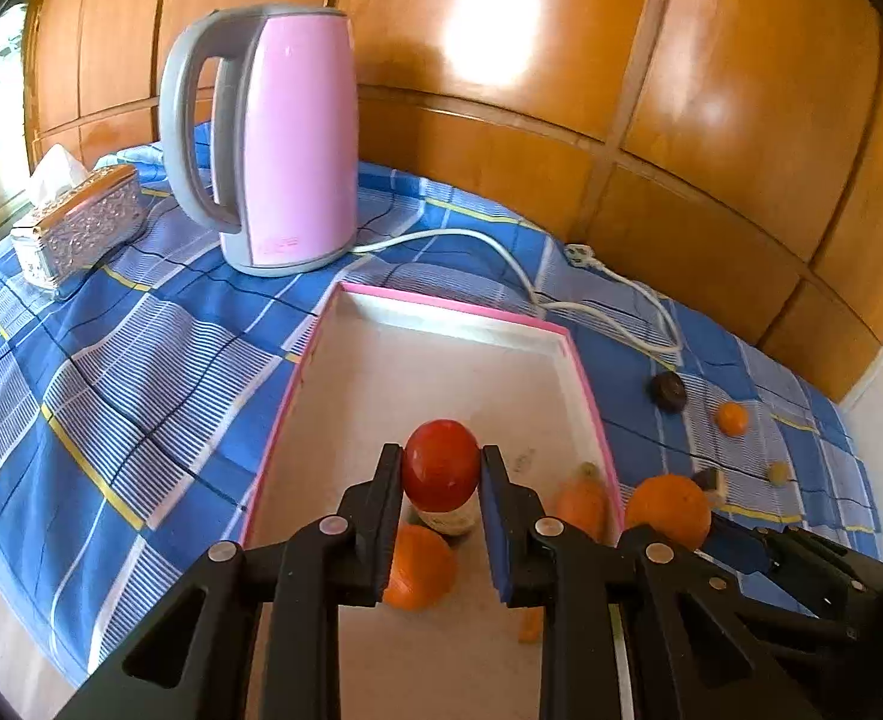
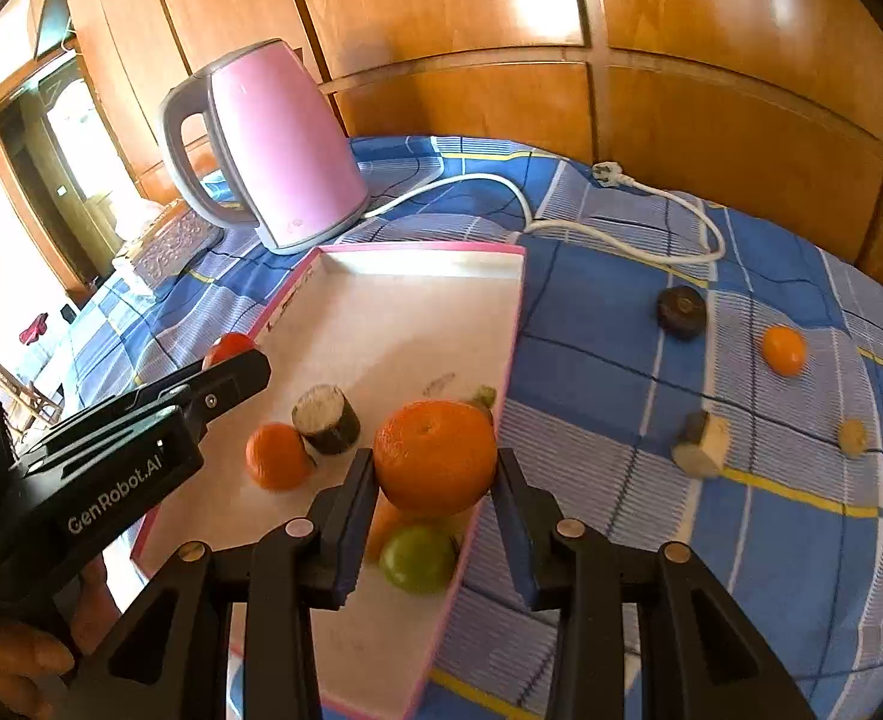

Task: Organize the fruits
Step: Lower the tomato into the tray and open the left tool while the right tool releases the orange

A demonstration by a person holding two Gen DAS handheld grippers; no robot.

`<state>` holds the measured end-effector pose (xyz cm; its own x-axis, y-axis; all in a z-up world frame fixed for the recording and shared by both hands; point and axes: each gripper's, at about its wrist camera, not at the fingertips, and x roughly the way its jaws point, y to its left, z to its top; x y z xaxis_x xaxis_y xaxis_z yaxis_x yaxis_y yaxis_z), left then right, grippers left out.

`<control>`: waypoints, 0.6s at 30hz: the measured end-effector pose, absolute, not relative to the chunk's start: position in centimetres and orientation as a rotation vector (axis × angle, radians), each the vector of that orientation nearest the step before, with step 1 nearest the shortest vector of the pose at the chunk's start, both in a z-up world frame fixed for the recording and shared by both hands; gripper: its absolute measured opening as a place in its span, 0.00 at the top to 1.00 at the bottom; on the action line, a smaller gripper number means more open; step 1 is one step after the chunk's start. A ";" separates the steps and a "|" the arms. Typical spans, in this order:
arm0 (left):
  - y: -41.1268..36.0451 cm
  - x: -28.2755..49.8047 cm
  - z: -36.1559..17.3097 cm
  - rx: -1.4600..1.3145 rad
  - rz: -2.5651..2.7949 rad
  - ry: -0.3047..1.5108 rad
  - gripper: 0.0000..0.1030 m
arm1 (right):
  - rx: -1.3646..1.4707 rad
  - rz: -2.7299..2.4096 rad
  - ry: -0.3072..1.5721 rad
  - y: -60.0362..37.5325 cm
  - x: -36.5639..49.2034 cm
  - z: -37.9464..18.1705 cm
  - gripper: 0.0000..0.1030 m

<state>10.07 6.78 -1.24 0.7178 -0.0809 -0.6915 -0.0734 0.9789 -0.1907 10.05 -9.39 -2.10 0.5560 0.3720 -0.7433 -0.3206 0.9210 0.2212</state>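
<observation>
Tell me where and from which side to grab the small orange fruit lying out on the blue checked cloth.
Grip the small orange fruit across its widest middle, coming down from above. It is round and sits alone on the flat cloth, clear of the dark round piece and the cut chunk, so fingers probably fit on either side. Both hand-held grippers are full, so one must unload first.
</observation>
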 end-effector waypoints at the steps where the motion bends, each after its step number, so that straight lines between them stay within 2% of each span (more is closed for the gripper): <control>1: 6.9 10.3 -1.4 -0.216 -0.001 0.779 0.75 | 0.061 0.412 0.893 -9.1 10.4 -2.2 0.61; 10: 7.6 10.2 -2.9 -0.239 0.027 0.816 0.69 | 0.055 0.444 0.891 -7.4 11.1 -2.8 0.60; 18: 6.8 8.9 -3.0 -0.219 0.030 0.808 0.69 | 0.096 0.401 0.928 -8.7 10.3 -3.9 0.60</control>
